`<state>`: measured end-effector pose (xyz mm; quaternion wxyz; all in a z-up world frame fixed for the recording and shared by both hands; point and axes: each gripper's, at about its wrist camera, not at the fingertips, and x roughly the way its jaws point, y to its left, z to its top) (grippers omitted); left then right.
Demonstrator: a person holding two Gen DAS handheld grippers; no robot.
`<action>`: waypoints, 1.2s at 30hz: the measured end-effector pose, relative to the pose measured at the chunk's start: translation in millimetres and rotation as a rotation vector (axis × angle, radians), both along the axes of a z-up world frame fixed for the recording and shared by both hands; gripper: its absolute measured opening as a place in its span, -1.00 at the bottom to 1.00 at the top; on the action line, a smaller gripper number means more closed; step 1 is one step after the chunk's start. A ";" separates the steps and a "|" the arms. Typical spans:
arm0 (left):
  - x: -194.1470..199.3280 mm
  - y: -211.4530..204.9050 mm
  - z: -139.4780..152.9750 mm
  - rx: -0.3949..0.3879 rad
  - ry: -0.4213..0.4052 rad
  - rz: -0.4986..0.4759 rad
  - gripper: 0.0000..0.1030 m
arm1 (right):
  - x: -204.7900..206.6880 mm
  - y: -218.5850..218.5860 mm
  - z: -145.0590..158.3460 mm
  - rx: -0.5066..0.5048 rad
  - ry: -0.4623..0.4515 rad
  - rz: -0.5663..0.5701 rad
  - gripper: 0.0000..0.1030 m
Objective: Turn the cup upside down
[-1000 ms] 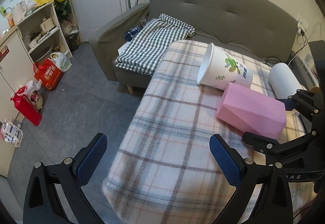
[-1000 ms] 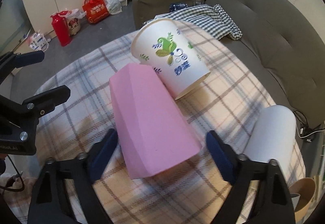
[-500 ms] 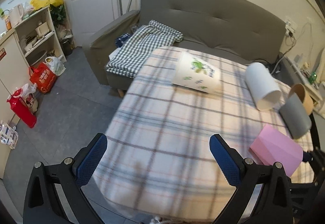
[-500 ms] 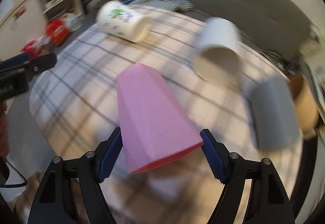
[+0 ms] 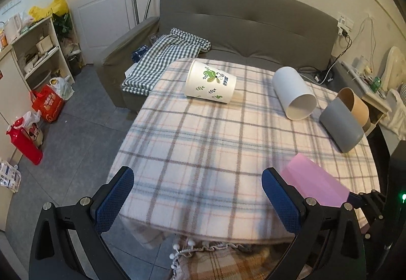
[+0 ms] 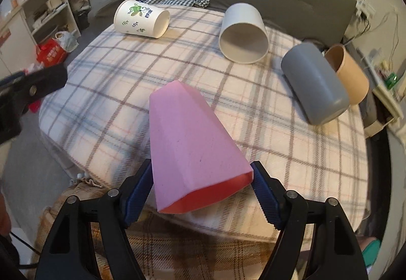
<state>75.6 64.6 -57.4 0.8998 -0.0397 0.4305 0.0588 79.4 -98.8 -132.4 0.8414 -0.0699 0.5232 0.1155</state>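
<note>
In the left wrist view, the left tool (image 5: 198, 200) is hanging wide open and empty over the near edge of the bench (image 5: 203, 153), its blue, mesh-textured pads (image 5: 115, 200) well apart. A soft plaid blanket is covering the bench. Near the far edge a printed paper cup (image 5: 210, 86) is lying on its side, and a smooth white cup (image 5: 294, 92) is lying toward the far right corner. At the right edge a matte grey cup (image 5: 342, 125) is lying just beside a tan cup (image 5: 354, 106). The faceted pink cup (image 5: 313, 182) is showing at the near right corner, partly hidden behind the tool's right pad. Compared with half a second ago, the view is sitting higher and farther back, and the blur is gone.

In the right wrist view, the right tool (image 6: 203, 192) is gripping the pink cup (image 6: 192, 145) near its wide rim, pads pressing both sides. The cup is tapered and angular, with a matte skin and a redder inside, its narrow base pointing away and its open mouth facing the camera, held above the near edge of the bench (image 6: 291, 140). The printed cup (image 6: 140, 18), white cup (image 6: 243, 32), grey cup (image 6: 314, 83) and tan cup (image 6: 351, 73) are lying beyond it. Since the earlier frame the grip is unchanged, and the scene is sharper.
</note>
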 end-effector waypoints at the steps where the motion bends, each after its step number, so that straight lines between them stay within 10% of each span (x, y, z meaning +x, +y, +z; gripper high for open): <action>1: -0.5 -2.1 1.1 0.002 0.002 0.000 1.00 | 0.3 -3.8 0.4 0.020 0.012 -0.004 0.47; 20: 26.4 -88.2 22.4 -0.044 0.104 -0.080 1.00 | -9.7 -104.9 61.3 0.120 -0.165 -0.054 0.73; 36: 85.9 -117.1 -39.3 -0.149 0.373 -0.024 0.99 | 27.2 -156.6 44.2 0.107 -0.141 -0.168 0.73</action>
